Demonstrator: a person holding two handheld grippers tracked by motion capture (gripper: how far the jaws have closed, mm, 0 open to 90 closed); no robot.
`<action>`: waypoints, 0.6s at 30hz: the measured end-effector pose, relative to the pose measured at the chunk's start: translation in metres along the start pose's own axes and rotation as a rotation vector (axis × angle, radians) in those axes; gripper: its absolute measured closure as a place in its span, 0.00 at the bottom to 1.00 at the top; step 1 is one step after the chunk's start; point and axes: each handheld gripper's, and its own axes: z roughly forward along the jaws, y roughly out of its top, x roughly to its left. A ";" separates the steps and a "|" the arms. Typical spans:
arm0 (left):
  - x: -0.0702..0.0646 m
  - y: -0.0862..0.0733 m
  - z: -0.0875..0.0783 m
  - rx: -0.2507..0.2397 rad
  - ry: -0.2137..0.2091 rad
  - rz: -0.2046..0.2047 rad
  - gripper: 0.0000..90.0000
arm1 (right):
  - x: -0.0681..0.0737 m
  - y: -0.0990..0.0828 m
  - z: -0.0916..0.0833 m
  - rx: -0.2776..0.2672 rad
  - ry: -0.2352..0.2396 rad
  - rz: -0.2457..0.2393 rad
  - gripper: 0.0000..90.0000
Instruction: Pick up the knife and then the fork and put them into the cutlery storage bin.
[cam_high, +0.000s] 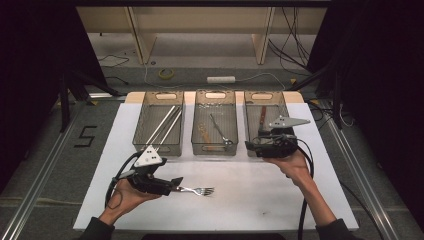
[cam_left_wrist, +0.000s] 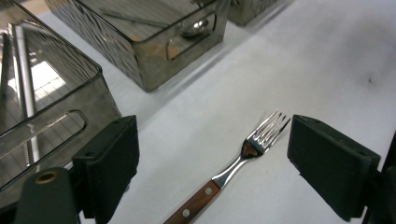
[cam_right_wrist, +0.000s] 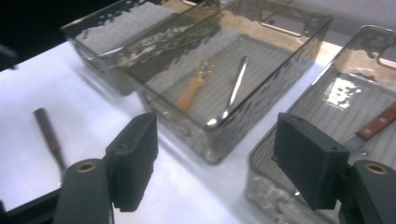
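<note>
At the tabletop's left, I am holding my left gripper released and level, its jaws standing wide on either side of the fork without pressing it. The fork is lying flat on the white surface, handle toward me inside the gap, tines pointing away to the right, so its long axis is running straight along the gripper's reach; my left hand is much the nearer one. Beyond it, three clear bins are standing in a row: the left bin with long metal rods, the middle bin with cutlery, the right bin with a wood-handled piece. My right gripper is hanging over the right bin's near edge, jaws apart and empty. The left gripper view is showing the fork's riveted wooden handle, which the high view is hiding behind the gripper.
</note>
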 end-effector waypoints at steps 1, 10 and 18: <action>0.001 0.001 0.001 0.012 0.001 0.004 0.19 | 0.003 -0.003 -0.002 -0.007 0.007 0.000 0.35; 0.013 0.009 0.010 0.133 0.007 0.057 0.19 | 0.021 -0.037 -0.016 -0.050 0.057 0.011 0.34; 0.027 0.010 0.014 0.207 0.023 0.072 0.19 | 0.034 -0.058 -0.027 -0.061 0.085 0.004 0.32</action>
